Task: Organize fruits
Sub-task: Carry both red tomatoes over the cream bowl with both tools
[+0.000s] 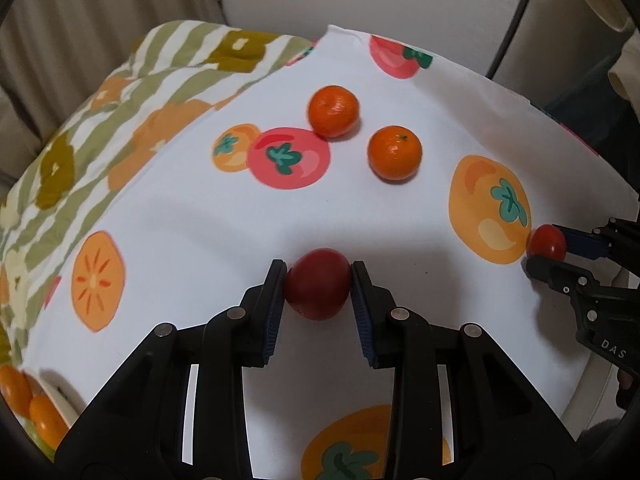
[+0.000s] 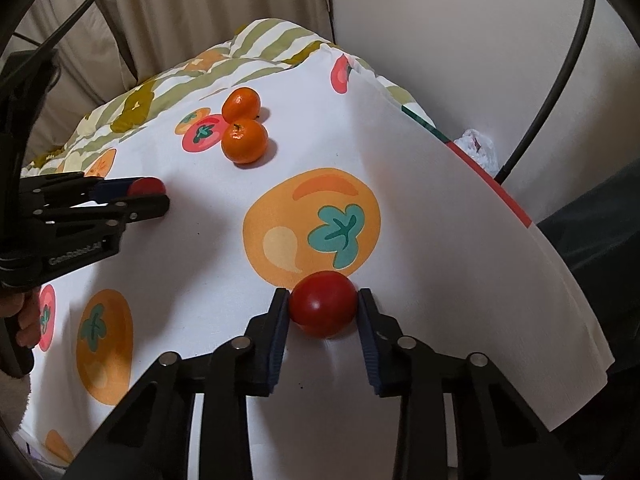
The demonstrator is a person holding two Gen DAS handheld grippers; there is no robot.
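Left gripper [image 1: 319, 270] is clamped on a red tomato [image 1: 318, 289], its blue-padded fingers pressing on either side of the fruit, which sits low over the white cloth [image 1: 192, 208] printed with orange and pink persimmons. Right gripper [image 2: 323, 294] is likewise closed on a second red tomato [image 2: 323, 304], squeezed between both pads at the near edge of a large orange persimmon print [image 2: 312, 220]. Seen from the left wrist camera, that second tomato shows at the far right, pinched in the other gripper's tips; seen from the right wrist camera, the first tomato peeps out red between the left gripper's fingers at the left edge. Two mandarins [image 1: 334, 111] [image 1: 395, 153] lie farther back on the cloth, near each other, the farther one beside a pink printed fruit. More mandarins [image 1: 28, 404] show at the lower left edge of the left wrist view, partly cut off. A green-striped quilt [image 1: 120, 92] lies under the cloth at the back left
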